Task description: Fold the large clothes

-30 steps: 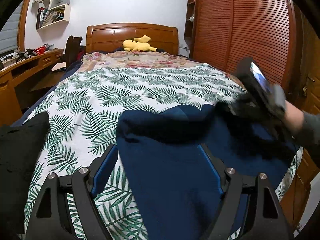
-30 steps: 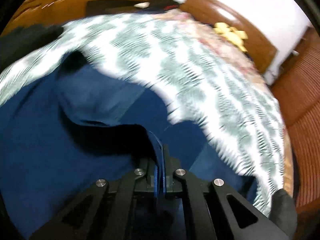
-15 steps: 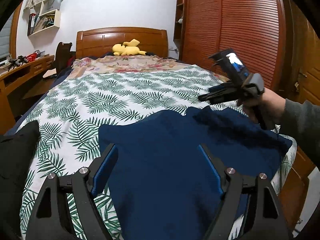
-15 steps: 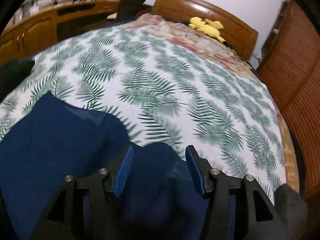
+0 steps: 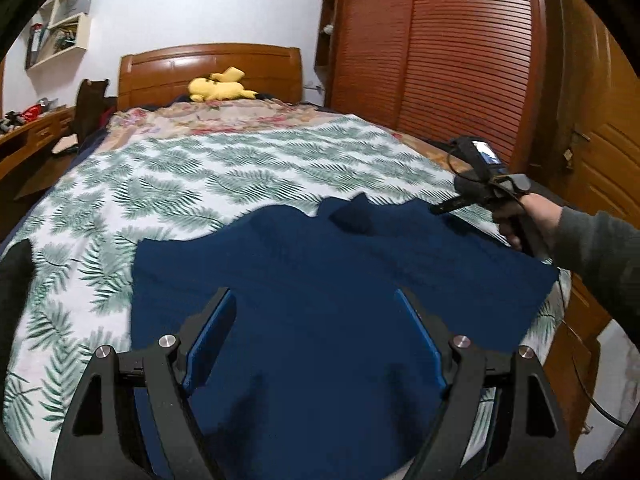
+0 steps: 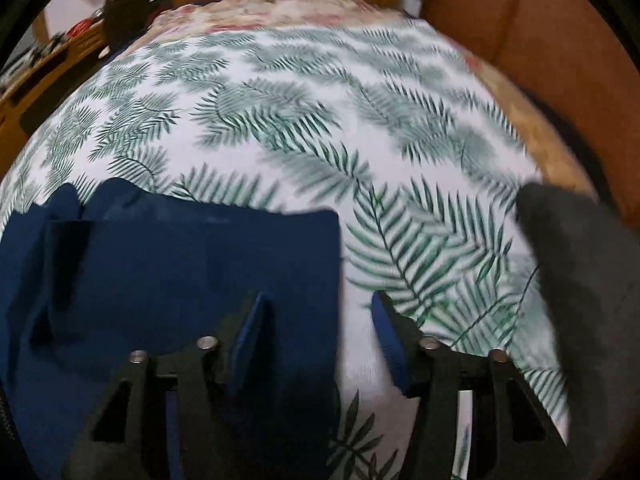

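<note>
Right then, the navy garment (image 5: pixel 320 288) lay spread flat across the near end of the bed (image 5: pixel 168 184), its long run going side to side across the mattress rather than up toward the headboard (image 5: pixel 208 68). The left gripper (image 5: pixel 316 336) hung directly above the cloth's middle, jaws wide apart and holding nothing, blue pads showing on either side of bare fabric. The right gripper (image 6: pixel 316 332) was likewise spread open and empty, and it sat right at the garment's right-hand edge (image 6: pixel 336 264): one finger over the navy cloth, the other over the palm-leaf bedspread (image 6: pixel 304 128). That edge ran straight away from the jaws, so by my reading the right hand was the one better placed to take hold next, with the fabric just under and to the left of it. In the left wrist view, the right gripper hovered low beside the far right corner of the cloth, near a small raised tuck (image 5: pixel 352 216) along the far edge, possibly a collar or folded sleeve, hard to say. The fold looked only partly made. Around it all: a soft quilted bed, a yellow plush toy (image 5: pixel 220 86) up by the headboard, a slatted wooden wardrobe (image 5: pixel 448 56) close on the right, a desk (image 5: pixel 28 136) on the left, and something dark (image 6: pixel 576 264) at the bed's right margin.
</note>
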Demonstrator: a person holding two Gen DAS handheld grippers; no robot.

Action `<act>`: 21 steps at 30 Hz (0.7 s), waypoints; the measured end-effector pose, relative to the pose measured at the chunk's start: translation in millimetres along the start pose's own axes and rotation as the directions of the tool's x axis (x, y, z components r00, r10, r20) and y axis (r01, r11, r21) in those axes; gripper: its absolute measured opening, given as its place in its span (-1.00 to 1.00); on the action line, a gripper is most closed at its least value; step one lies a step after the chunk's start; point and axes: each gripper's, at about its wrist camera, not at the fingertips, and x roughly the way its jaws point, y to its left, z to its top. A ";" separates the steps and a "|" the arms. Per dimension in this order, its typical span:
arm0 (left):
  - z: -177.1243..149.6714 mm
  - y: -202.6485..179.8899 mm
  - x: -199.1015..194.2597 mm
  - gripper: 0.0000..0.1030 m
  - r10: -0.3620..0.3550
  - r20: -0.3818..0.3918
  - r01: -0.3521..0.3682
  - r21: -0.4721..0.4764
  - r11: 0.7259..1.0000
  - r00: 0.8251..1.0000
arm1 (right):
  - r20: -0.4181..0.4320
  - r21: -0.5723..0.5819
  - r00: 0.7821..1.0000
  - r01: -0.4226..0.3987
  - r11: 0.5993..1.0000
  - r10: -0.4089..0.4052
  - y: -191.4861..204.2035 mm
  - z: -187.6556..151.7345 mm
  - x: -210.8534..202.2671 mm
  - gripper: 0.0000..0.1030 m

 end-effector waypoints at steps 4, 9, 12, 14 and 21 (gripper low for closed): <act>-5.1 -14.5 7.1 0.58 -0.034 -0.032 0.035 0.022 0.999 0.999 | 0.136 -0.027 0.983 0.125 0.992 -0.120 -1.0 2.5 -19.0 -0.94; -9.2 -25.0 14.4 0.58 -0.042 -0.074 0.046 0.046 0.998 0.996 | 0.152 -0.015 0.976 0.159 0.987 -0.155 -8.5 4.0 -38.6 -0.85; -12.4 -26.6 19.1 0.58 -0.056 -0.106 0.060 0.035 0.998 0.993 | 0.158 -0.043 0.977 0.150 0.988 -0.141 -7.2 -5.1 -52.3 -0.40; -16.1 -29.7 21.0 0.58 -0.057 -0.119 0.062 0.039 0.997 0.991 | 0.166 -0.069 0.981 0.117 0.991 -0.104 -2.2 -17.8 -65.2 -0.04; -23.4 -52.6 23.0 0.58 -0.075 -0.142 0.087 0.082 0.993 0.987 | 0.135 -0.145 0.991 0.003 0.989 0.017 23.7 -102.5 -119.7 0.18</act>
